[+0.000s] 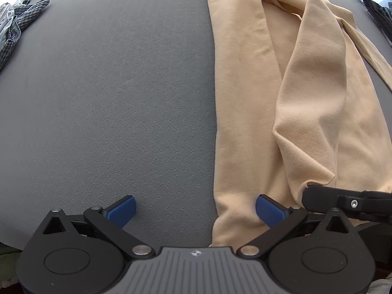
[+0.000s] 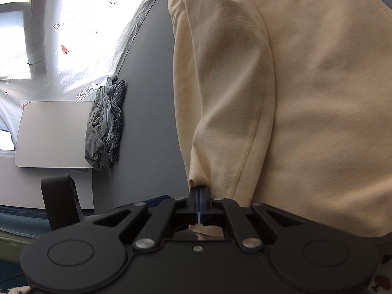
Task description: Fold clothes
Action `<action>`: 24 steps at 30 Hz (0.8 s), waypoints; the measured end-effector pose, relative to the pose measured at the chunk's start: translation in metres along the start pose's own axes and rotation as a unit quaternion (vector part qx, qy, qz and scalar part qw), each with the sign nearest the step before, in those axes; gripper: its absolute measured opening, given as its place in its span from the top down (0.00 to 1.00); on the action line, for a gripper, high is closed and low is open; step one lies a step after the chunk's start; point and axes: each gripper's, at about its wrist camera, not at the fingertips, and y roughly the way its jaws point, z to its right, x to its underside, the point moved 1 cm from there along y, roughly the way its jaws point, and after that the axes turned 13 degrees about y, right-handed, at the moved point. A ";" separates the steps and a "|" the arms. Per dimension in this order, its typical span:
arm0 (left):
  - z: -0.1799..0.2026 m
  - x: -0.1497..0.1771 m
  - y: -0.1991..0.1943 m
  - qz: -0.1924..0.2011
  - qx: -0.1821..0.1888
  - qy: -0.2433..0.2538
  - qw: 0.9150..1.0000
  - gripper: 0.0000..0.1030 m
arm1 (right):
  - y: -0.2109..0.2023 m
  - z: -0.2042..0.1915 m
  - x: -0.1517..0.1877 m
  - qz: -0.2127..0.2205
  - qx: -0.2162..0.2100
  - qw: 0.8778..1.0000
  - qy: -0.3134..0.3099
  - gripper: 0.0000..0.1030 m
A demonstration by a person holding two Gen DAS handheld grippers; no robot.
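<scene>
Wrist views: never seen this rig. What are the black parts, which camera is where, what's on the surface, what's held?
No robot arm here: a person holds a pair of black tongs in each hand, each with a fisheye camera looking along its fingers.

The left wrist view looks straight down. The left tongs stand wide open and hold nothing; one blue pad is over the grey table, the other over the beige garment.

The right wrist view looks across the table. The right tongs are shut, pinching a fold of that garment.

A pile of checked and grey clothes lies at the table's edge.
</scene>
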 end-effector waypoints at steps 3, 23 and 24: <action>-0.001 -0.001 -0.003 -0.005 0.001 0.002 1.000 0.00 | 0.003 0.000 0.001 -0.011 0.023 1.000 0.004 0.95; 0.028 -0.028 -0.047 0.117 0.082 0.058 0.988 0.52 | -0.056 0.011 -0.035 0.100 0.004 0.994 0.049 0.78; 0.031 -0.030 -0.040 0.114 0.088 0.063 0.988 0.57 | -0.056 0.013 -0.035 0.100 0.004 0.994 0.051 0.78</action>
